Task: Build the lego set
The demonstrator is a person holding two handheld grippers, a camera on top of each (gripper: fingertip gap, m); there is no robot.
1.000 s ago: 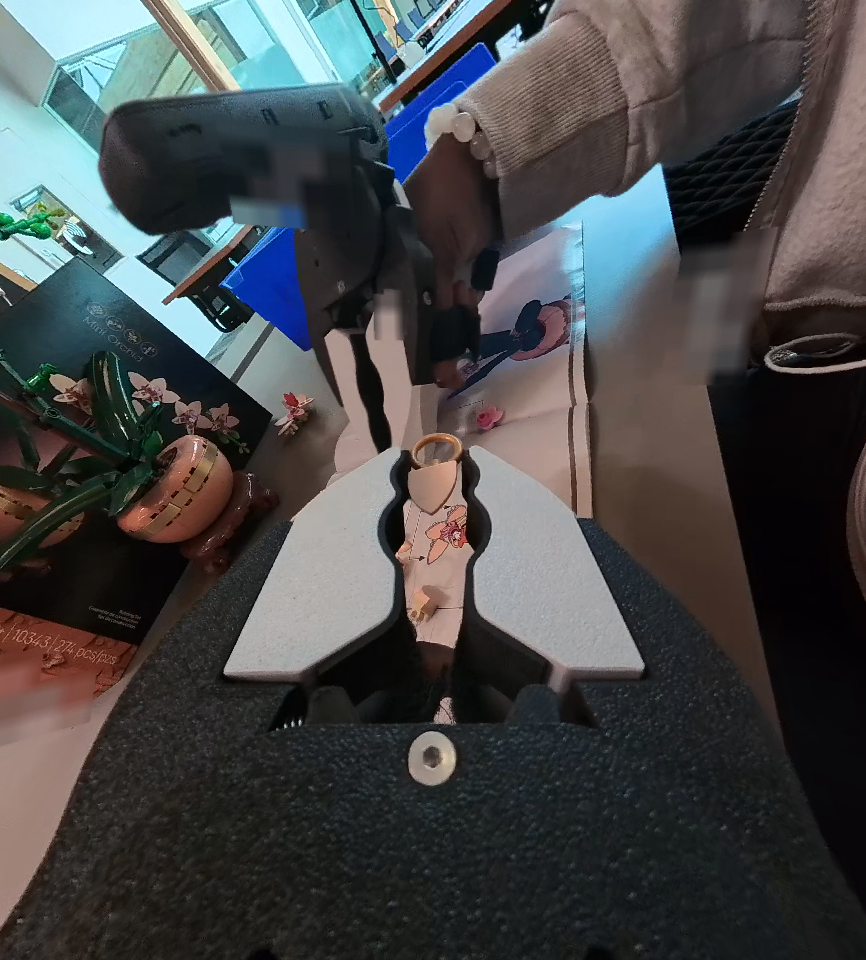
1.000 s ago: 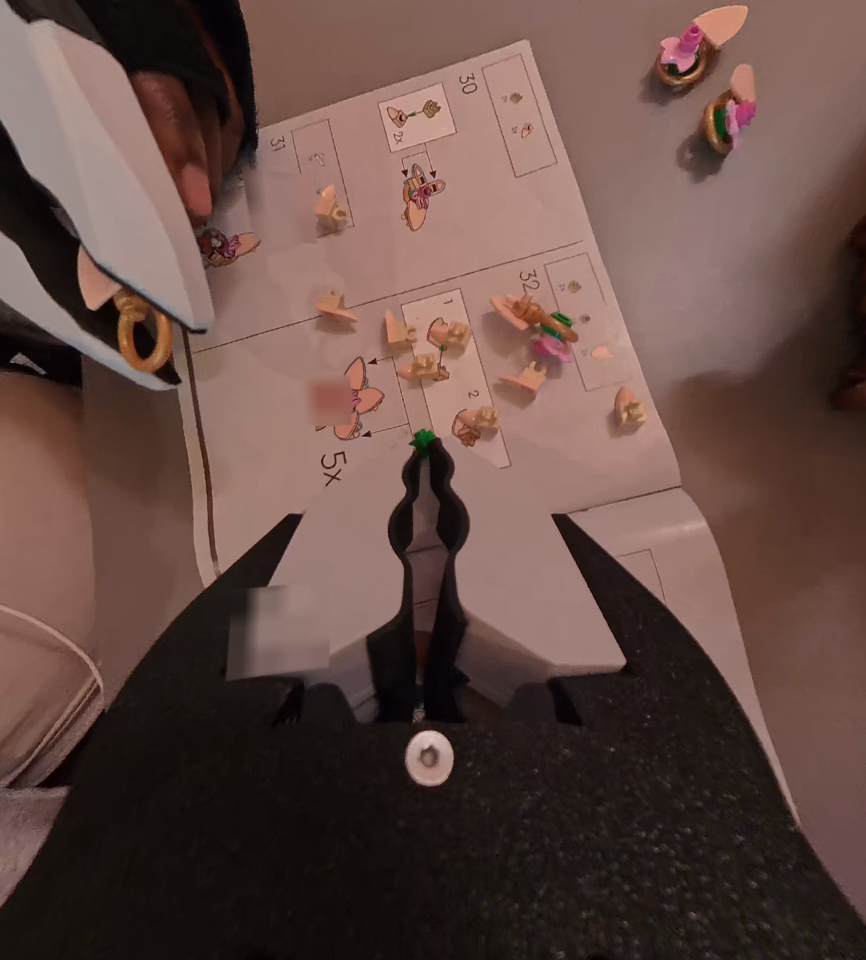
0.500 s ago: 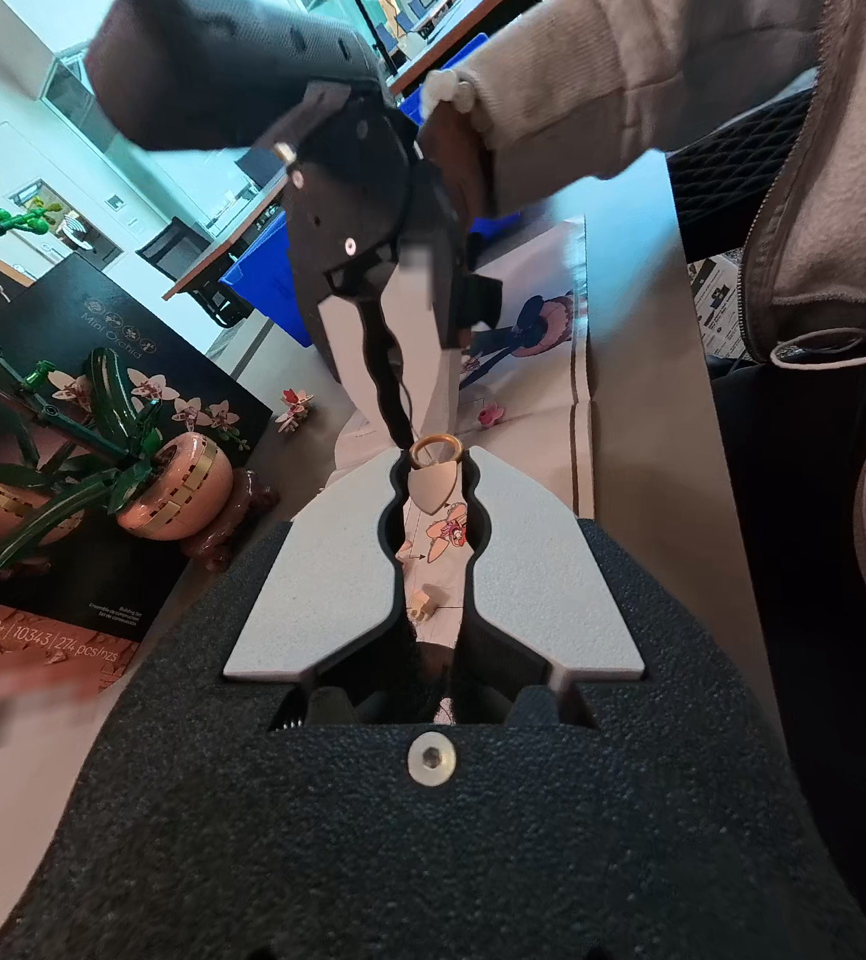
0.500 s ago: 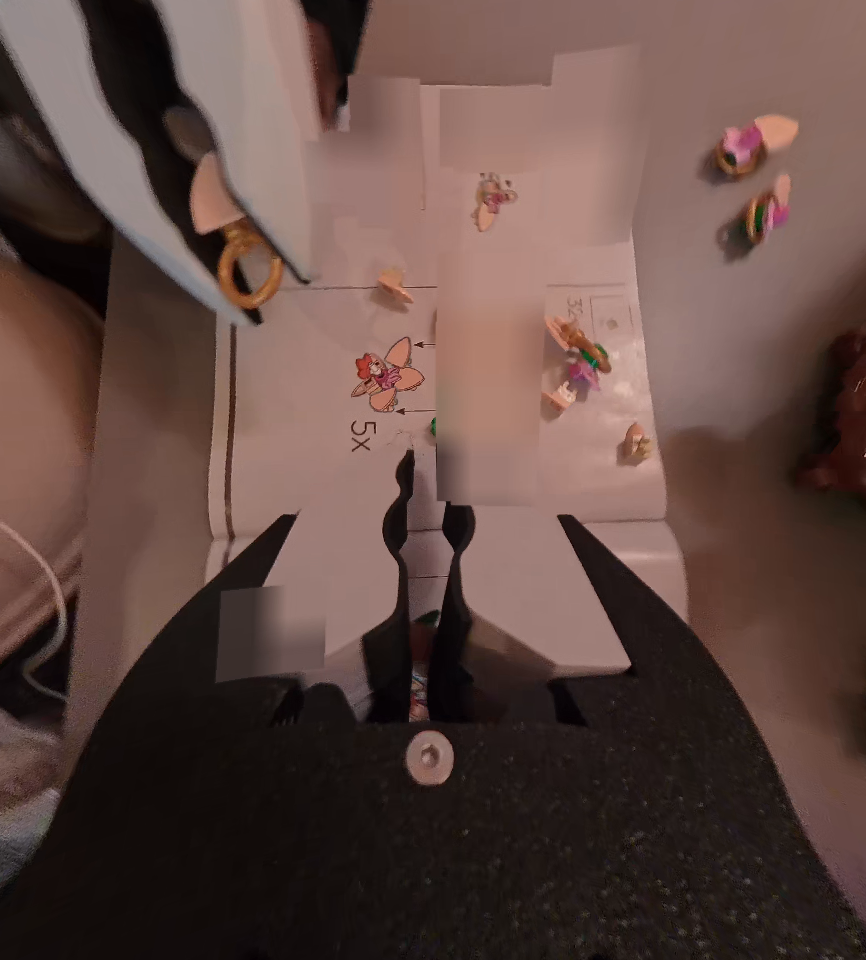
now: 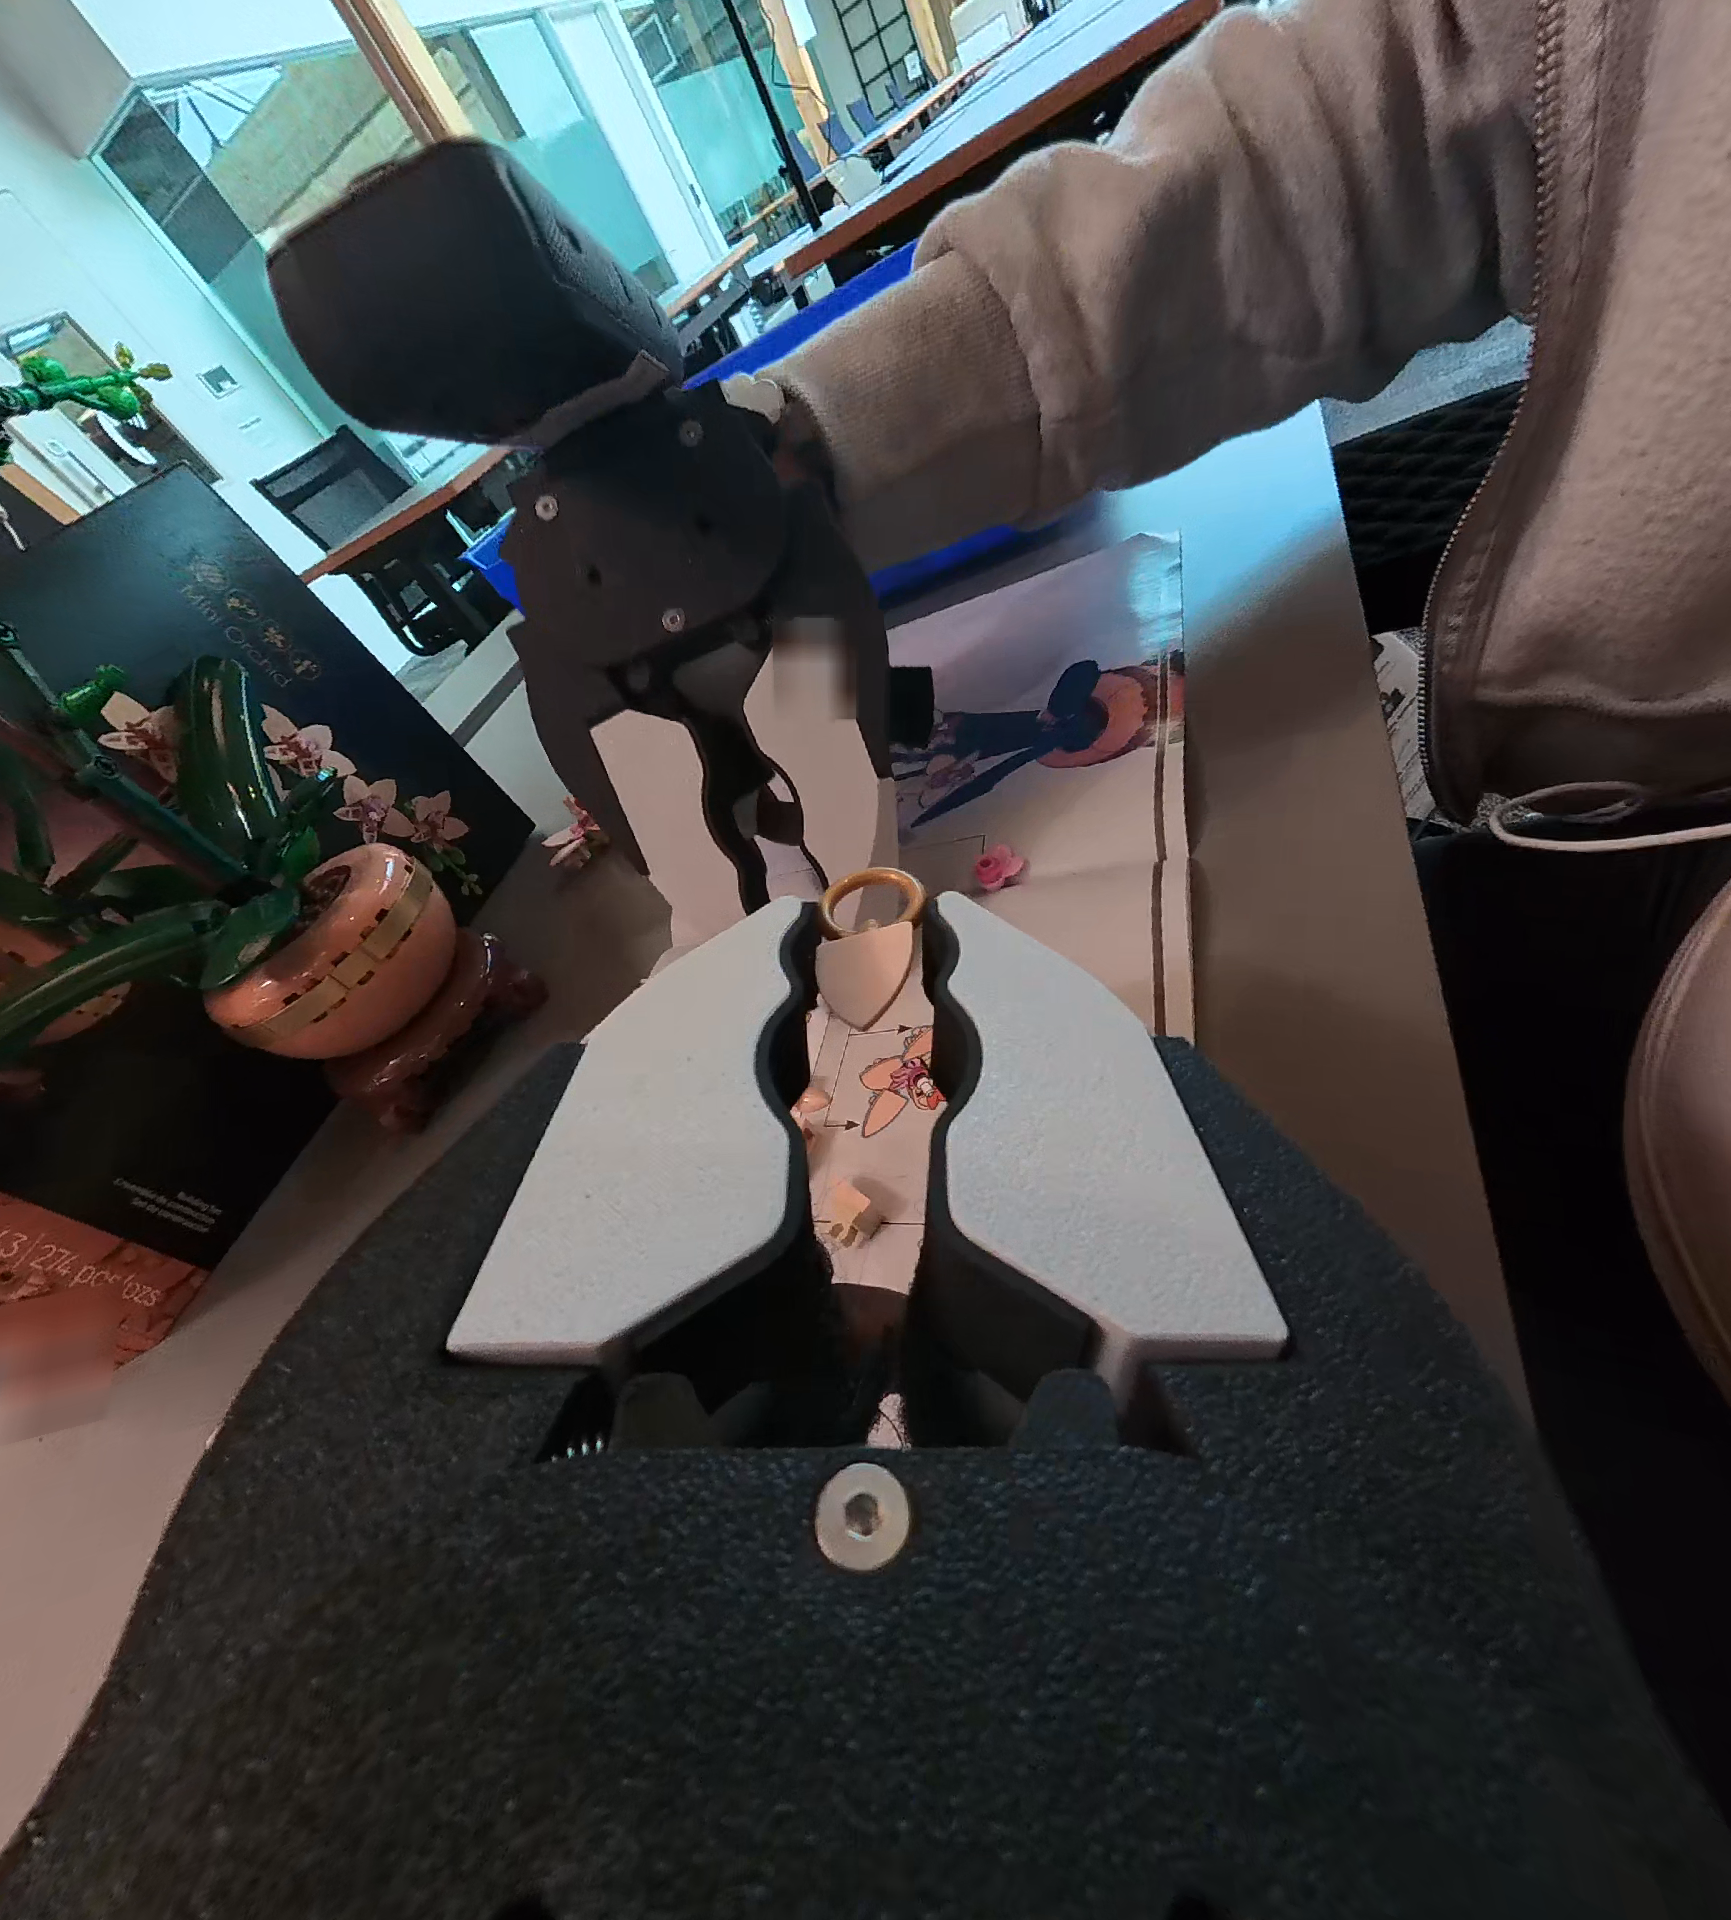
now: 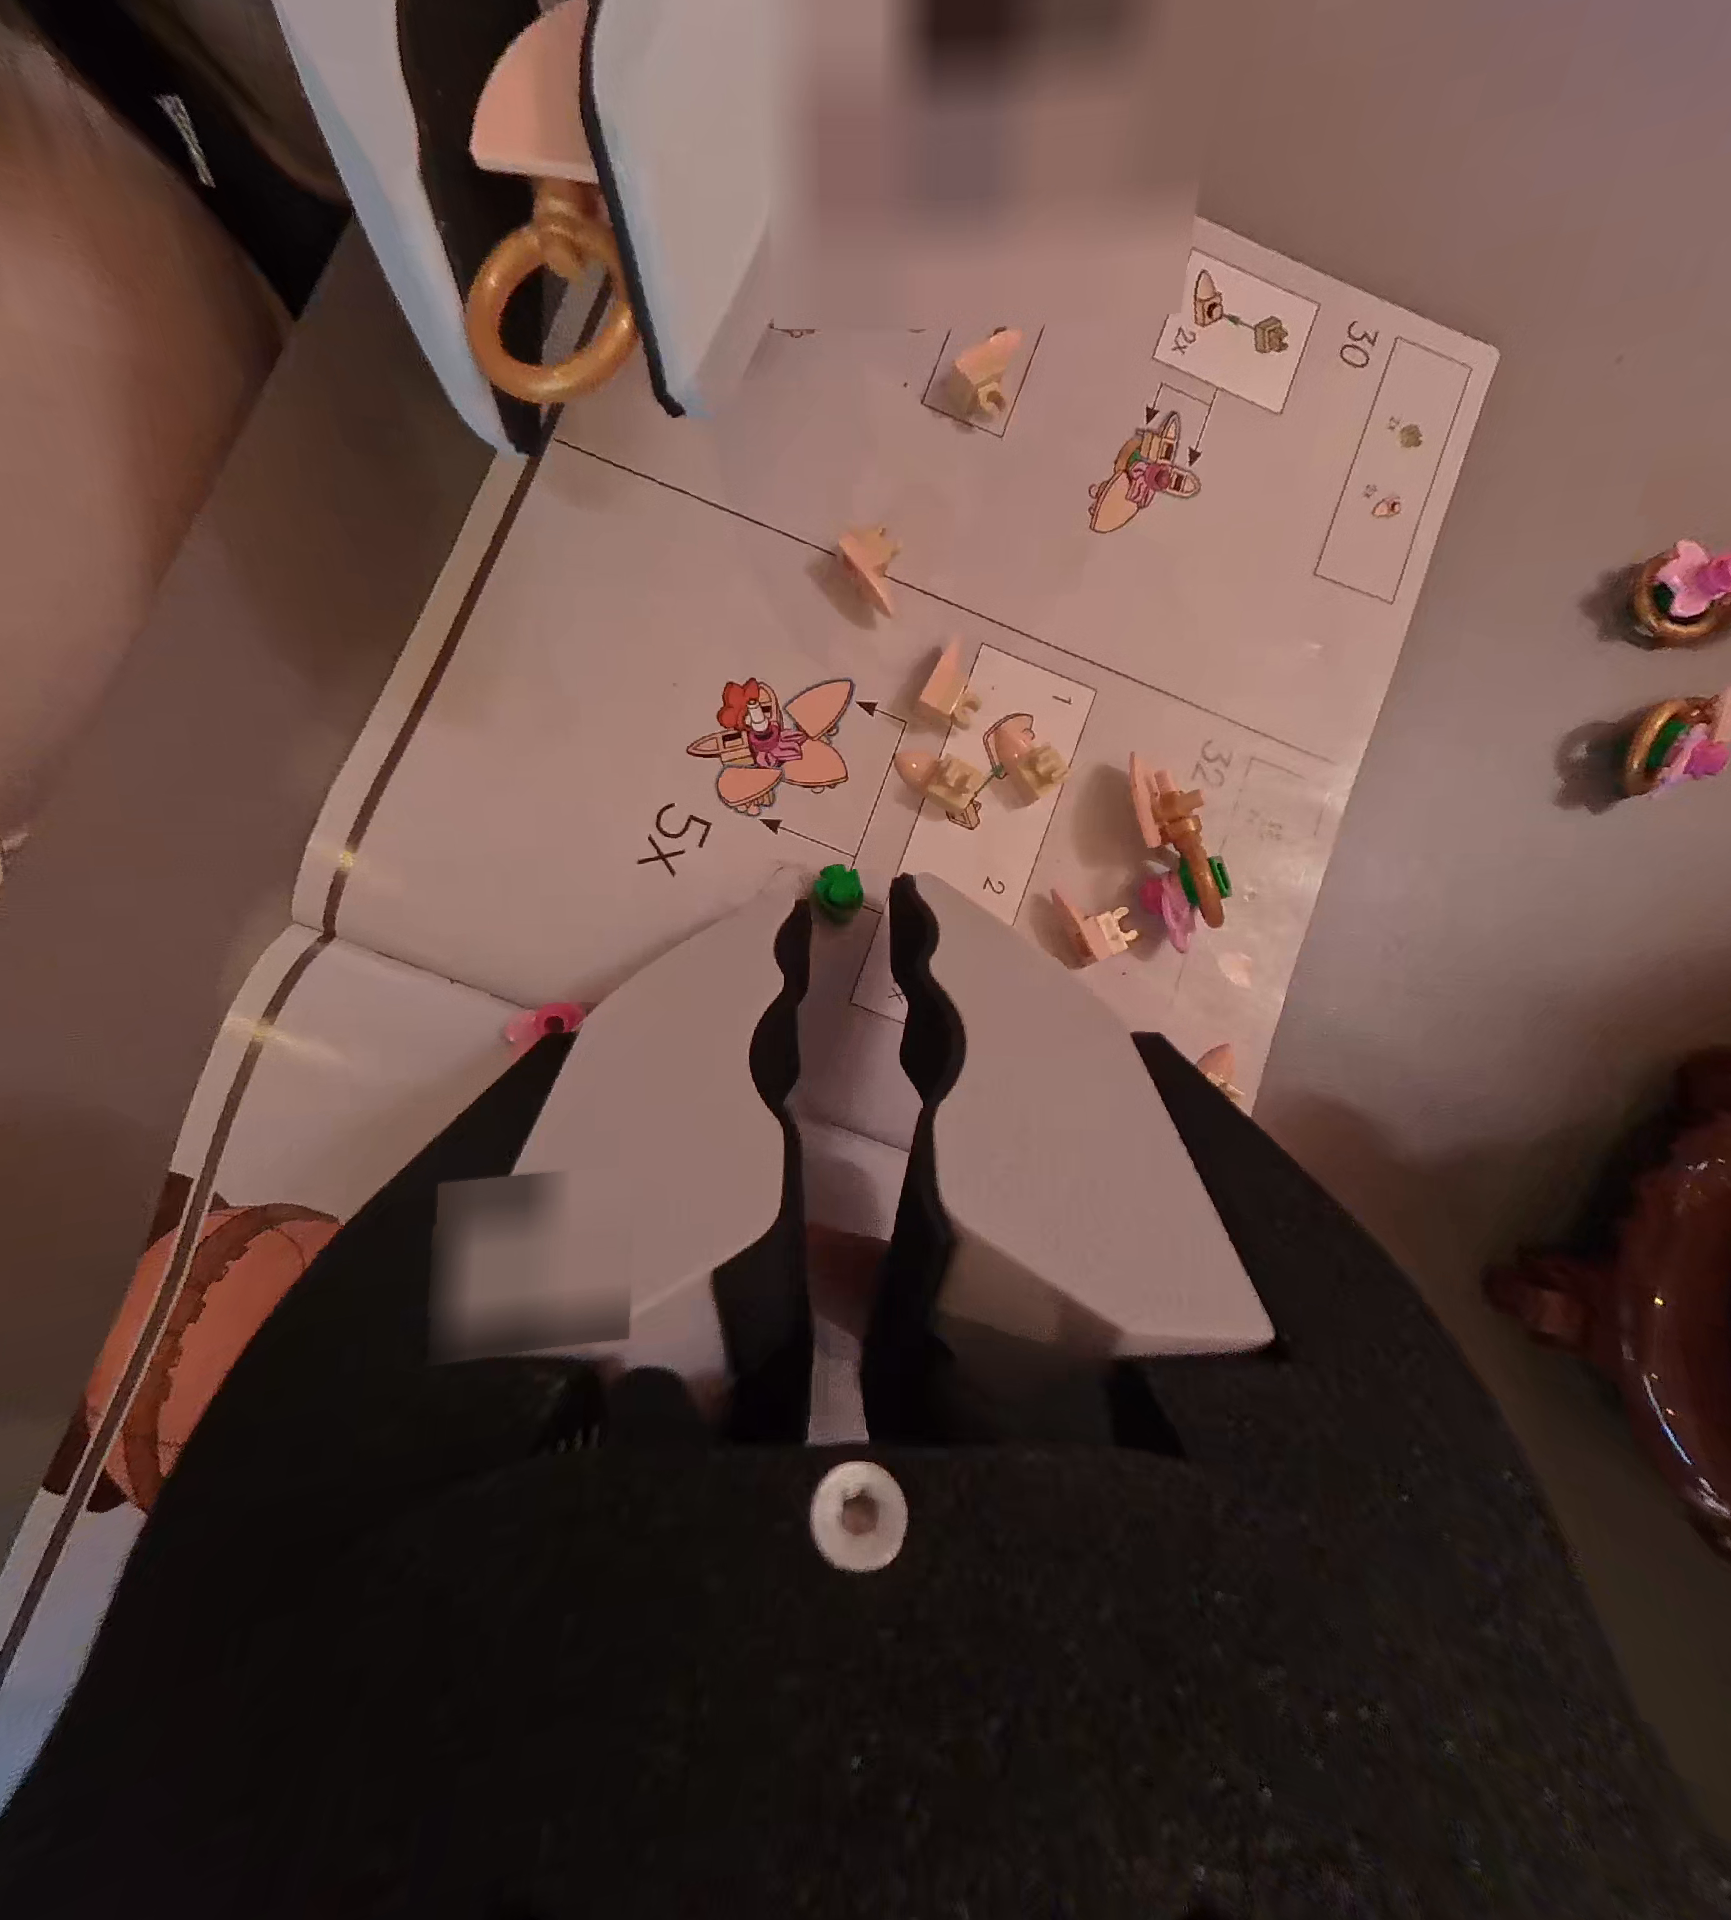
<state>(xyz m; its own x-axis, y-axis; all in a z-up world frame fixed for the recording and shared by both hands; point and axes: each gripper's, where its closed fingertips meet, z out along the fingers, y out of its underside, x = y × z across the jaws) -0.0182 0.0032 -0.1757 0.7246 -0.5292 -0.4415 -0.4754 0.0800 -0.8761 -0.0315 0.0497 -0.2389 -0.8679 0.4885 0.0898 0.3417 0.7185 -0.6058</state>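
My left gripper [image 5: 866, 914] is shut on a pale petal piece with a gold ring [image 5: 863, 956], held above the open instruction booklet [image 5: 1048, 831]. In the right wrist view it shows at the top [image 6: 570, 218], the ring [image 6: 549, 322] hanging out of its tips. My right gripper [image 6: 848, 899] is open, its tips low over the booklet [image 6: 632, 582]. A small green stud [image 6: 835, 891] sits right at the tips, by the left finger. I cannot tell if it rests on the page. The right gripper also shows in the left wrist view [image 5: 752, 873], just beyond the ring.
Several loose petal pieces [image 6: 866, 561] and a part-built flower [image 6: 1183, 842] lie on the booklet. Two ring flowers [image 6: 1713, 592] lie on the table to the right, a brown pot base [image 6: 1692, 1278] beside them. The set box [image 5: 165, 831] stands left. A pink stud [image 6: 544, 1023] lies near. The left gripper's tips are roughly 8 cm from the right gripper's. The part-built flower [image 6: 1183, 842] lies some 5 cm from my right tips, 10 cm from my left tips.
My right gripper was shut on the green stud and has now opened, moving closer to the left gripper's ring. The left gripper has kept its hold on the petal and ring.
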